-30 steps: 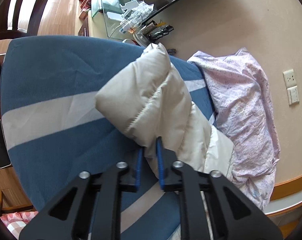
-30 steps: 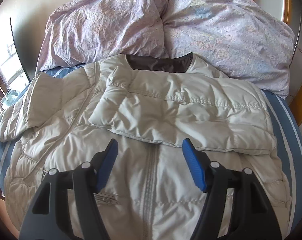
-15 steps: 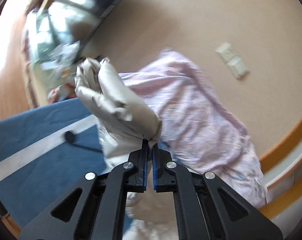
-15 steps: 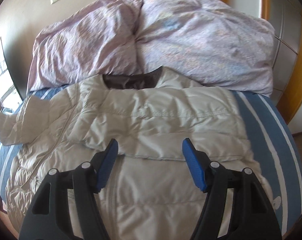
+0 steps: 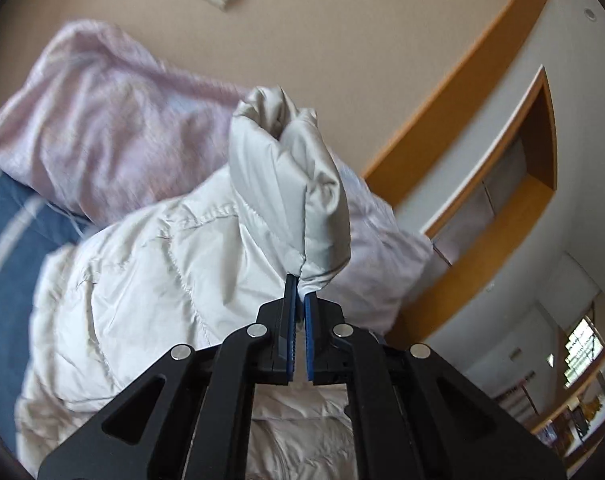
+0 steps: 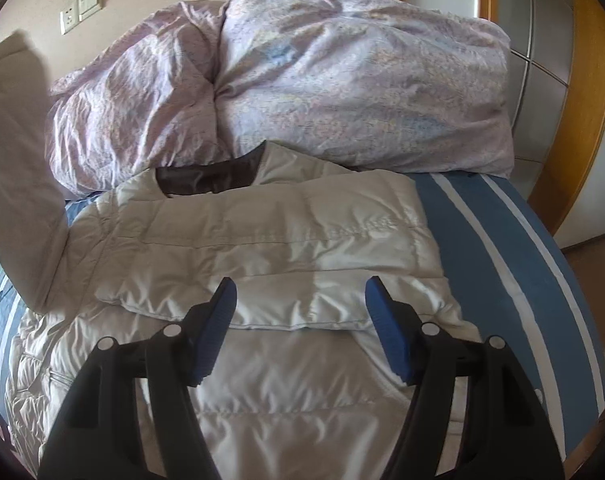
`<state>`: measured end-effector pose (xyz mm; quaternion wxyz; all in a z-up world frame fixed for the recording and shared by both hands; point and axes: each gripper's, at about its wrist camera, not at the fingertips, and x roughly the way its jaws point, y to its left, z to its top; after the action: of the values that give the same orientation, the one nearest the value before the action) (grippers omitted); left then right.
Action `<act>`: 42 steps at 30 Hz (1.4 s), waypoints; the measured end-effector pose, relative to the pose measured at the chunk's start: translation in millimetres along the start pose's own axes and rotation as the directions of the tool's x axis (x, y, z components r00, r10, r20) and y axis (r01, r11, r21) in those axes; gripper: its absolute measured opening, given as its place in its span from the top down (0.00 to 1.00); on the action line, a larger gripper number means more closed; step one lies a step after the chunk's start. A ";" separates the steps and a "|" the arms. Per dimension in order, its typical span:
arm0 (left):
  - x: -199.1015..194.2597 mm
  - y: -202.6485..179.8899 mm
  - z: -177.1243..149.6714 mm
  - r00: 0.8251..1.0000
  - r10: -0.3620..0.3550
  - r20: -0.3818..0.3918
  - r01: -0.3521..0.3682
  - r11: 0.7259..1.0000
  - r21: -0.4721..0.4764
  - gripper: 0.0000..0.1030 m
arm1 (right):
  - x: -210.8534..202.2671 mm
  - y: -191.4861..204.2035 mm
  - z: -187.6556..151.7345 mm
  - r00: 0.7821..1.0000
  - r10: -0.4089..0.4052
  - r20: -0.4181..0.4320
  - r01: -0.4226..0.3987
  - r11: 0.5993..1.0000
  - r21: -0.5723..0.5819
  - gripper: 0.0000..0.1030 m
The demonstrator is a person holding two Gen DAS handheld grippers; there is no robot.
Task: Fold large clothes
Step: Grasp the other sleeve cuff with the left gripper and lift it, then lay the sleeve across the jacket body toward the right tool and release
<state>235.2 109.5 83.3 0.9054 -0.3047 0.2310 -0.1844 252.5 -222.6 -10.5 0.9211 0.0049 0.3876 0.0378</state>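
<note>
A cream quilted puffer jacket [image 6: 270, 256] lies face up on the blue striped bed [image 6: 502, 248], its collar toward the pillows. One sleeve is folded across the chest. My left gripper [image 5: 298, 292] is shut on the other sleeve [image 5: 286, 184] and holds it lifted above the jacket body [image 5: 150, 280]. That raised sleeve also shows at the left edge of the right wrist view [image 6: 18, 168]. My right gripper [image 6: 300, 300] is open and empty, hovering over the jacket's middle near the folded sleeve's lower edge.
A rumpled lilac duvet [image 6: 302, 80] is piled at the head of the bed against the wall. Wall sockets [image 6: 80, 8] sit above it. A wooden door frame [image 6: 582, 80] stands to the right of the bed.
My left gripper has lifted the sleeve up and swung it in over the jacket body. My right gripper has drawn back a little and stays open.
</note>
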 end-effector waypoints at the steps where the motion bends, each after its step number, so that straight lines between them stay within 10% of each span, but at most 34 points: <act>1: 11.2 -0.7 -6.4 1.000 -0.006 -0.028 0.006 1.000 -0.003 0.98 | 0.5 -3.0 1.0 1.000 -0.005 -0.001 0.005 1.000 0.005 0.35; 7: 67.3 -5.0 -53.5 0.982 0.015 -0.187 -0.012 1.000 0.021 0.98 | 3.0 -16.1 10.4 1.000 0.018 0.002 -0.018 0.998 0.054 0.35; 15: 104.4 -3.3 -99.4 0.918 0.105 -0.382 -0.064 0.991 0.118 0.91 | 20.2 -30.8 26.3 0.986 0.163 -0.042 -0.153 0.970 0.188 0.35; 16: 101.9 -2.5 -99.2 0.912 0.104 -0.398 -0.060 0.991 0.121 0.86 | 22.6 -33.1 27.6 0.982 0.185 -0.047 -0.171 0.963 0.206 0.35; 18: 92.7 2.8 -93.8 0.909 0.087 -0.407 -0.044 0.992 0.116 0.39 | 31.5 -38.1 32.5 0.958 0.278 -0.069 -0.251 0.931 0.265 0.35; 19: 84.0 5.0 -87.6 0.922 0.085 -0.377 -0.044 0.992 0.116 0.10 | 35.2 -39.0 33.6 0.946 0.315 -0.079 -0.281 0.916 0.287 0.35; 20: 69.7 8.7 -80.8 0.945 0.096 -0.312 -0.056 0.989 0.136 0.07 | 37.6 -39.5 34.3 0.936 0.342 -0.083 -0.302 0.903 0.306 0.35; 24: 43.6 21.7 -53.0 0.952 0.190 -0.240 -0.144 0.970 0.193 0.07 | 62.4 -29.0 37.8 0.888 0.436 -0.150 -0.363 0.862 0.354 0.35; 32: 32.4 106.6 -8.0 0.877 0.456 -0.149 -0.430 0.885 0.177 0.13 | 102.7 6.2 41.0 0.877 0.409 -0.253 -0.329 0.894 0.305 0.40; 35: 36.7 116.5 -5.2 0.855 0.499 -0.139 -0.473 0.862 0.183 0.18 | 102.9 23.7 42.3 0.865 0.439 -0.242 -0.375 0.888 0.268 0.81; 42: 57.9 132.7 -17.7 0.801 0.576 -0.160 -0.541 0.812 0.217 0.32 | 99.6 27.4 38.3 0.947 0.249 -0.204 -0.210 0.958 0.195 0.89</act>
<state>299.3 172.8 -31.4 0.9098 -0.1268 0.3930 0.0411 347.4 -187.2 -53.8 0.8562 0.1245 0.4887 0.1120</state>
